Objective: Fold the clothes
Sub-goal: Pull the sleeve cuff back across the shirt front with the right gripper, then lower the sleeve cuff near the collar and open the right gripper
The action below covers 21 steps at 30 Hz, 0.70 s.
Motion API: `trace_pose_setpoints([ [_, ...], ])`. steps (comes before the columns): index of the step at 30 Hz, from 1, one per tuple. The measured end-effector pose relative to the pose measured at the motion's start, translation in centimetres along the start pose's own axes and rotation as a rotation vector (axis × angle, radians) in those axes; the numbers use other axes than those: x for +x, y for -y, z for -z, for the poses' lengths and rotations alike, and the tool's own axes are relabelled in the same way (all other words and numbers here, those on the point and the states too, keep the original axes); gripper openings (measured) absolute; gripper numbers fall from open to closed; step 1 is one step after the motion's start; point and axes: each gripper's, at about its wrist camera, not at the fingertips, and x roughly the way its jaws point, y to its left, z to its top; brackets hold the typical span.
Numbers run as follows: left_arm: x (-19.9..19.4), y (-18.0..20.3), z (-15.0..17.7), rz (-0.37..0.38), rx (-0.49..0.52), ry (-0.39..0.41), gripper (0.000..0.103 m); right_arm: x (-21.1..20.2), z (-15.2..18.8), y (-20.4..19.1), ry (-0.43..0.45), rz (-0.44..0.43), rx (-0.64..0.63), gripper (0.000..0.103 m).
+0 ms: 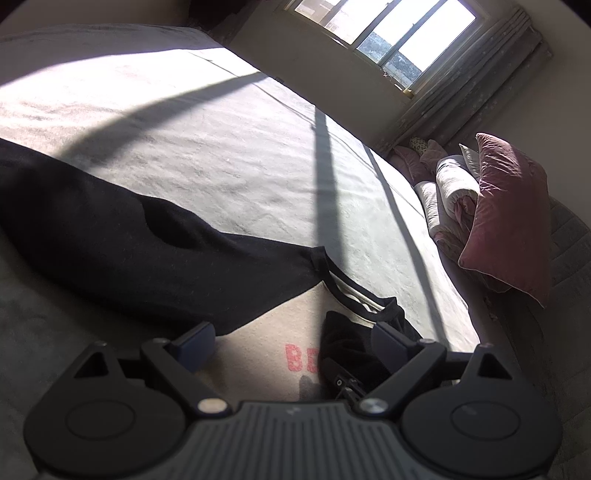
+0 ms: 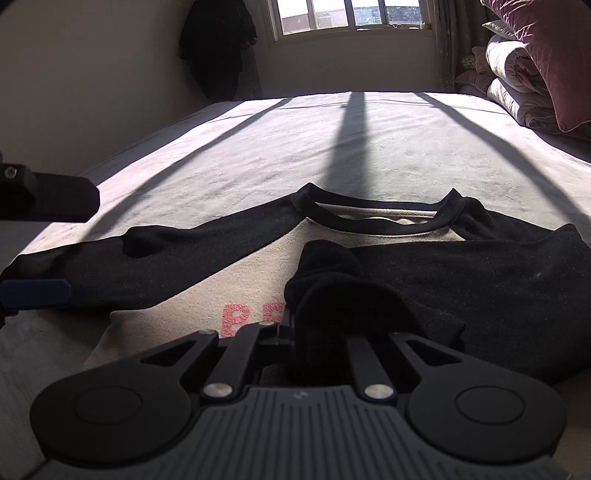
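Observation:
A beige shirt [image 2: 255,269] with black sleeves, a black collar [image 2: 376,223] and red lettering [image 2: 243,317] lies flat on the bed [image 2: 332,140]. My right gripper [image 2: 317,328] is shut on the cuff of the black sleeve [image 2: 325,280], which is doubled back over the chest; the cloth hides its fingertips. The other black sleeve [image 1: 129,236] stretches out to the left. My left gripper [image 1: 291,336] hovers low over the lettering [image 1: 297,358], open, nothing between its fingers [image 1: 195,338]. The bunched cuff [image 1: 347,347] sits by its right finger. Its fingers [image 2: 55,203] show at the right wrist view's left edge.
A maroon pillow [image 1: 509,214] and rolled quilts [image 1: 454,188] are stacked at the bed's right side. The window [image 2: 351,14] throws bars of shadow across the sheet. A dark garment [image 2: 218,44] hangs on the far wall.

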Motion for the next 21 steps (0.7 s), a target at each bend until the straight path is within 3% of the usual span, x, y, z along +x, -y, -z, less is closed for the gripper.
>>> trace_pose_setpoints([
  [4,0.2,0.0,0.1,-0.005,0.002,-0.007,0.092,-1.0,0.0,0.6,-0.008,-0.053,0.053,0.019],
  [6,0.3,0.0,0.2,-0.006,0.0,-0.01,0.092,-2.0,0.1,1.0,-0.008,-0.084,0.081,0.049],
  [7,0.3,0.0,0.2,-0.005,-0.002,-0.011,0.092,-2.6,0.2,1.3,-0.002,-0.102,0.097,0.052],
  [11,0.5,-0.2,0.1,-0.002,-0.016,-0.015,0.092,-4.0,0.6,3.0,-0.003,-0.148,0.214,0.053],
  [18,0.2,-0.5,0.2,0.004,-0.023,-0.019,0.092,-3.8,0.5,7.6,0.007,-0.258,0.68,0.053],
  [21,-0.1,-0.8,0.1,0.016,-0.017,-0.018,0.089,-3.2,0.6,8.3,-0.002,-0.236,0.823,0.053],
])
